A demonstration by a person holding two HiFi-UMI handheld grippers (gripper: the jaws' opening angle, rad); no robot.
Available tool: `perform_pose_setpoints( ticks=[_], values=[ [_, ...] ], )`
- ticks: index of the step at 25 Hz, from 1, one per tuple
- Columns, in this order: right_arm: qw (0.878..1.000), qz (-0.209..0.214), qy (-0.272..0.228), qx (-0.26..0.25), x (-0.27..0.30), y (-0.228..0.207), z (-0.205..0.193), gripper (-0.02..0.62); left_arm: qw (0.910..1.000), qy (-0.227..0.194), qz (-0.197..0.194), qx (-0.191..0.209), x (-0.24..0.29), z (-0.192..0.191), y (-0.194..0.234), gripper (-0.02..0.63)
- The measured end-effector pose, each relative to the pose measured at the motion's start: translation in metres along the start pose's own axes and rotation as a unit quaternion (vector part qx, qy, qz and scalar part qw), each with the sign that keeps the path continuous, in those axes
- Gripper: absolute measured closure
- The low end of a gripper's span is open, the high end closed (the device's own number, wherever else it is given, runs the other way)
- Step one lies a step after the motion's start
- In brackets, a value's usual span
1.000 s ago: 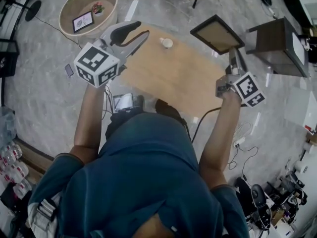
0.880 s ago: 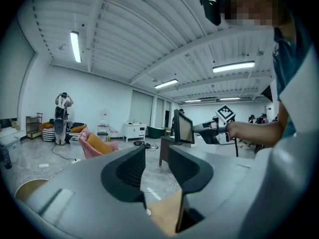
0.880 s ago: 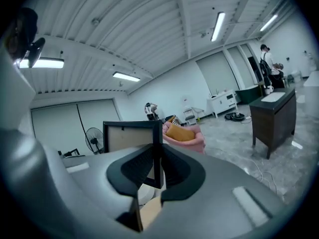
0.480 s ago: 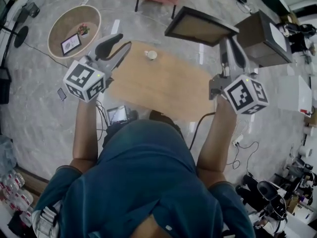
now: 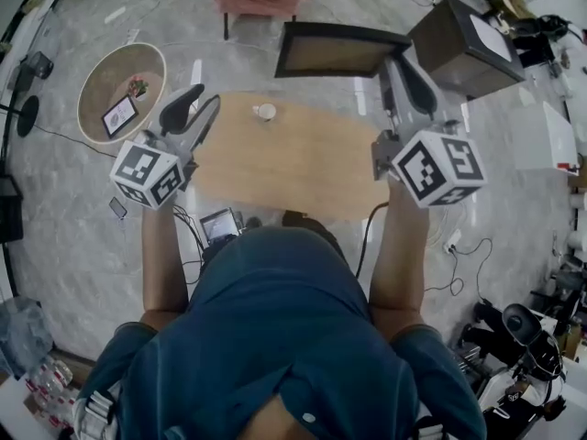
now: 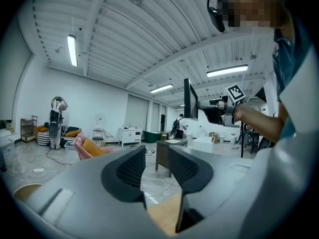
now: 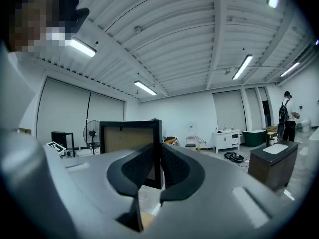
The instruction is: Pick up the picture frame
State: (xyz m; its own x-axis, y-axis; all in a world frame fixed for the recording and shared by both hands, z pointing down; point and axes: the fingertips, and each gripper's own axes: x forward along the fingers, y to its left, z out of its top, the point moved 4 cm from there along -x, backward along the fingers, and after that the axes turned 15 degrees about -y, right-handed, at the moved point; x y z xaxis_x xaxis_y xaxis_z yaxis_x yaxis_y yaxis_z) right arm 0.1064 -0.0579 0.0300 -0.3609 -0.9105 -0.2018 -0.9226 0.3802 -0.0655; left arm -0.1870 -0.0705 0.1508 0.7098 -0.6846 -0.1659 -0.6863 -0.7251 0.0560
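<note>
Black-edged picture frame (image 5: 339,51) is held in the air past the wooden table's (image 5: 293,163) far edge in the head view, gripped by the right gripper (image 5: 401,62). The left gripper (image 5: 194,108) hovers at the table's left end. Left gripper view: fingers (image 6: 130,168) spread, nothing between them. Right gripper view: fingers (image 7: 175,166) pinch the frame's side edge.

Everything counted

Two grippers, the left gripper (image 5: 204,99) and the right gripper (image 5: 404,67); one picture frame (image 5: 335,51); one desk (image 5: 293,163); one small cup (image 5: 266,112); one round basket (image 5: 105,76); one dark cabinet (image 5: 468,44).
</note>
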Motion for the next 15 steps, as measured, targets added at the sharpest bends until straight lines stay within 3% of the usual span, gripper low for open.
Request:
perform_pose_setpoints(
  ticks=[15],
  values=[
    [1.000, -0.010, 0.005, 0.002, 0.006, 0.007, -0.007, 0.538, 1.0000, 0.000, -0.004, -0.002, -0.005, 0.002, 0.012, 0.466]
  ],
)
